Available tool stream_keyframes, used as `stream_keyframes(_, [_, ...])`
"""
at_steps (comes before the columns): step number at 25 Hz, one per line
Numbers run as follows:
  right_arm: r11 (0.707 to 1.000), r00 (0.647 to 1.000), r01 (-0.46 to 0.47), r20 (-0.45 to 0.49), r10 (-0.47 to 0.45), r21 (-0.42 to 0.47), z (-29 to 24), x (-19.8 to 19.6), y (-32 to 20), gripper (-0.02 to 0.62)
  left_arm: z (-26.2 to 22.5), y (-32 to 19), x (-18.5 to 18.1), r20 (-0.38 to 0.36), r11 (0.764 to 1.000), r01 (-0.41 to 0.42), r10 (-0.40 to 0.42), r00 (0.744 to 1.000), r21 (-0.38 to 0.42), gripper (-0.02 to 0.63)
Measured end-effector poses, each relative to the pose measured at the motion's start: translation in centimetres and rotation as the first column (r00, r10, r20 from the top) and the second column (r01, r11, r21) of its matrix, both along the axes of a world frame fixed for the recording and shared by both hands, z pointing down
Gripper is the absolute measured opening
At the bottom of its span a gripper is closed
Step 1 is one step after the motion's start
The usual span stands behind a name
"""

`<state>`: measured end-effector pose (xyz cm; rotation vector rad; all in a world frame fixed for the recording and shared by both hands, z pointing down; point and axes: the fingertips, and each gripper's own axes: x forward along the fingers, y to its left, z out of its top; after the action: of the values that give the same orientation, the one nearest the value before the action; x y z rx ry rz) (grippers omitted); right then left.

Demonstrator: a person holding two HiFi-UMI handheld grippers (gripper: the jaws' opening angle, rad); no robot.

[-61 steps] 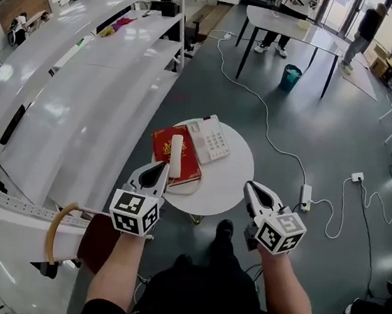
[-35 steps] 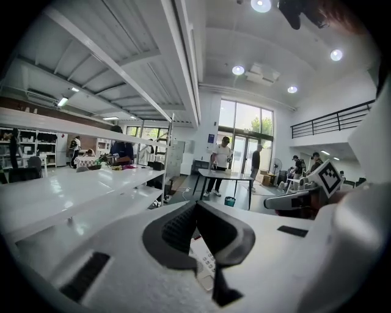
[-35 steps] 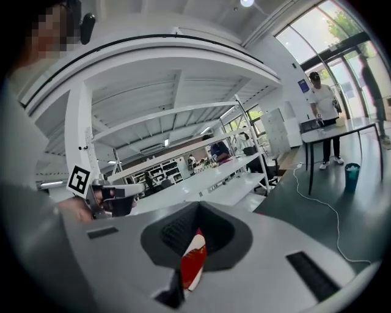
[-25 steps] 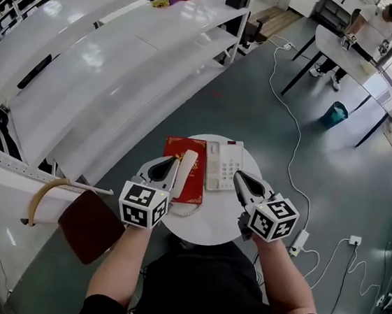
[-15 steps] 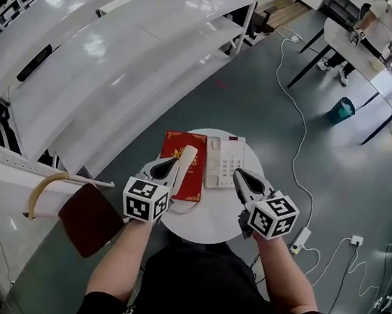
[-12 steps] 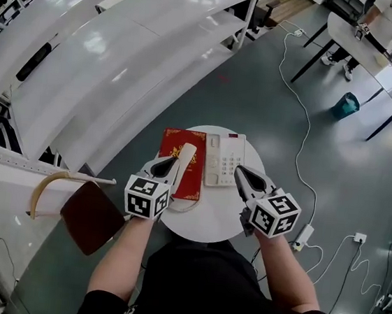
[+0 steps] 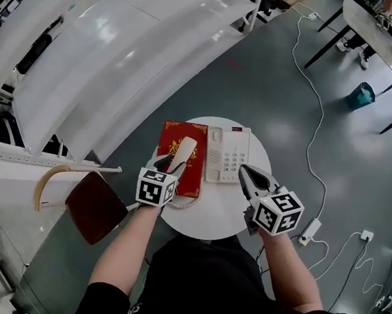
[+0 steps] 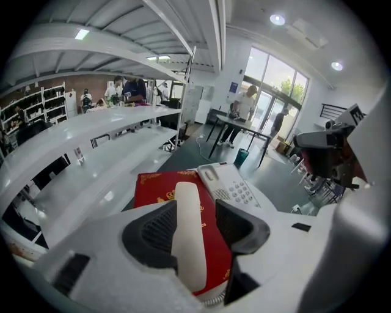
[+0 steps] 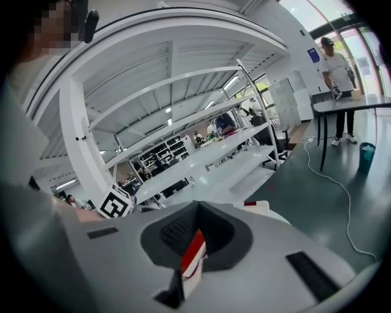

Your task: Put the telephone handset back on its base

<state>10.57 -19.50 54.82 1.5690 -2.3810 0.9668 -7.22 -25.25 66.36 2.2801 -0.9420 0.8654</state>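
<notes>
Handset [image 7: 182, 151] is not home yet. It lies flat on the red book [image 7: 174, 130], just to the left of the base [image 7: 226, 154], and both sit on the round white table [image 7: 210, 218]. The cradle on the base looks empty.

I think I am at the picking-up step. My left gripper [image 8: 197, 208] is low over the near end of the handset. Its jaws have just been opening, and now they stand apart with the handset between them. One pad looks very close to it. On the other side I can see a strip of red book in the gap, so nothing is squeezed yet.

My right gripper [image 7: 245, 171] hangs near the front edge of the base. Its jaws are together, with only a thin slit between them, and it carries nothing.

Next I should close the left jaws on the handset until the hold is firm. Then I should lift it off the book, move it over to the base, and lay it in the cradle with both ends lined up. The curly cord [image 8: 214, 299] hangs off the near end, so I must take care that it does not snag or drag the book. If the base slides, my right gripper could hold it down.
</notes>
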Motion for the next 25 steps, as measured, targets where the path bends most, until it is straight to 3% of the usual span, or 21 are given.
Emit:
stream_keyframes(6, [0.999,1.0,-0.014,0.007,0.015,-0.038,1.6,1.3,0.1,0.006,3.8,-0.8,0.0,0.048,0.995,0.049,-0.044,0.998,-0.089,0.283])
stream_keyframes(11, [0.998,1.0,-0.021,0.013,0.022,-0.059,2.6,1.5,0.6,0.006,6.3,-0.8,0.2,0.104,0.991,0.01,0.004,0.995,-0.131,0.307])
stream_keyframes(19, [0.996,0.999,-0.052,-0.001,0.052,-0.071,2.7,2.8,1.3,0.006,8.2,-0.8,0.6,0.156,0.984,-0.028,0.056,0.986,-0.176,0.299])
stream_keyframes(25, [0.995,0.997,-0.077,-0.02,0.076,-0.07,2.2,3.5,2.2,0.006,9.0,-0.3,0.9,0.173,0.979,-0.056,0.092,0.981,-0.198,0.213])
